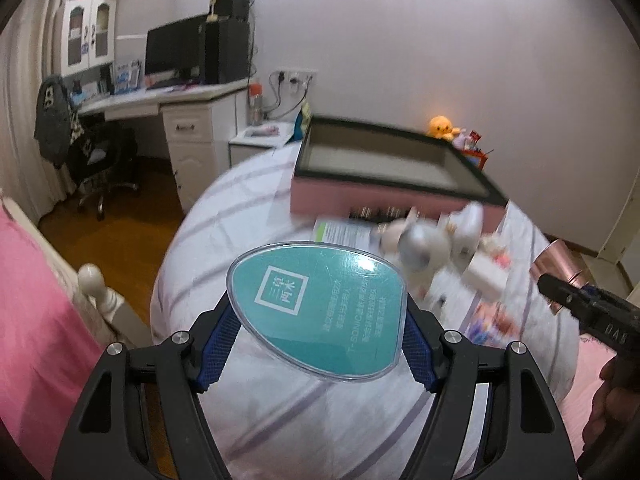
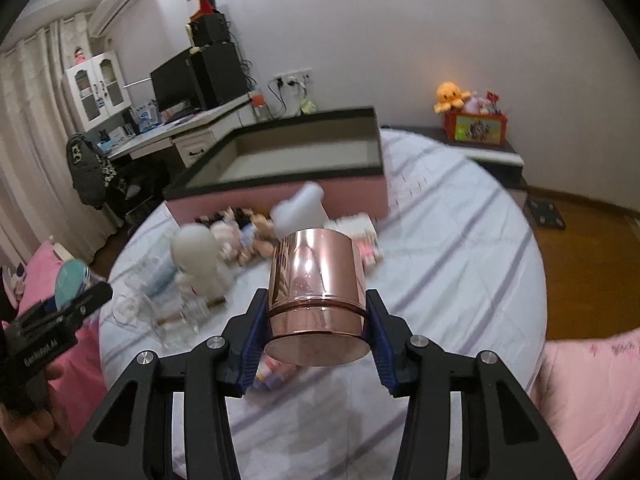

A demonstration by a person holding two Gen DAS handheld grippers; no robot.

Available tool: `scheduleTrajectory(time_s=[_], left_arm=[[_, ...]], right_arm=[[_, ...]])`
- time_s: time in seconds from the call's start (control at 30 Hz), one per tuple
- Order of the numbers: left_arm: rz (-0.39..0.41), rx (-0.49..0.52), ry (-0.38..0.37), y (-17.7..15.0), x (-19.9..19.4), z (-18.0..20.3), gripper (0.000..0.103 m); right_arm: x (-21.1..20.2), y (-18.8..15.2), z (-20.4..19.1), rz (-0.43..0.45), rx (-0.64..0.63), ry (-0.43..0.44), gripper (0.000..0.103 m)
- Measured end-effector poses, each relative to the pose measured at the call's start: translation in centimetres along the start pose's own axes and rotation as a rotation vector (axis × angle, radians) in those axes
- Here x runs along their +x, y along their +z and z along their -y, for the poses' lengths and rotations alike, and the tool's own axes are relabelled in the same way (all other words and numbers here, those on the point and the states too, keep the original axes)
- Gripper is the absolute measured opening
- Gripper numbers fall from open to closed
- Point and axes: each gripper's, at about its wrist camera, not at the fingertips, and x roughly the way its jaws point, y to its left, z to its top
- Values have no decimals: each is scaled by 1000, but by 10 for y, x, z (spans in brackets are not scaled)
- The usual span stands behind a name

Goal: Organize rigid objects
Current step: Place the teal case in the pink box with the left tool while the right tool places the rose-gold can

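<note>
Currently left gripper jaws are clamping the teal case edge-on, right gripper jaws squeezing the copper tin; slick tin risks slipping before reaching the pink box.

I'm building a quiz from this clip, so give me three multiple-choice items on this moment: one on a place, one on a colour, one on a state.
1. Where does the open box stand?
A. on the bed
B. on the desk
C. on the floor

2. What colour is the label of the case in the left gripper?
A. red
B. teal
C. yellow

3. What is the state of the right gripper?
A. open and empty
B. shut on a plush toy
C. shut on the can

Answers:
1 A, the box rests on the striped bedding beyond the scattered things.
2 B, a teal card shows through the clear case.
3 C, both blue pads press the copper-coloured can's sides.
</note>
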Motion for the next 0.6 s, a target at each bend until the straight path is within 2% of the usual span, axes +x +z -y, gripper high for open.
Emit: scheduleTrajectory(time_s=[0.2, 0.37, 0.6], left_arm=[[77, 54, -1, 59, 10, 16, 74], [92, 94, 3, 102, 41, 30, 74], [-31, 93, -15, 139, 129, 39, 74]], right_arm=[[6, 45, -10, 43, -52, 25, 48], [37, 95, -10, 53, -88, 7, 48], [116, 139, 5, -58, -68, -7, 48]])
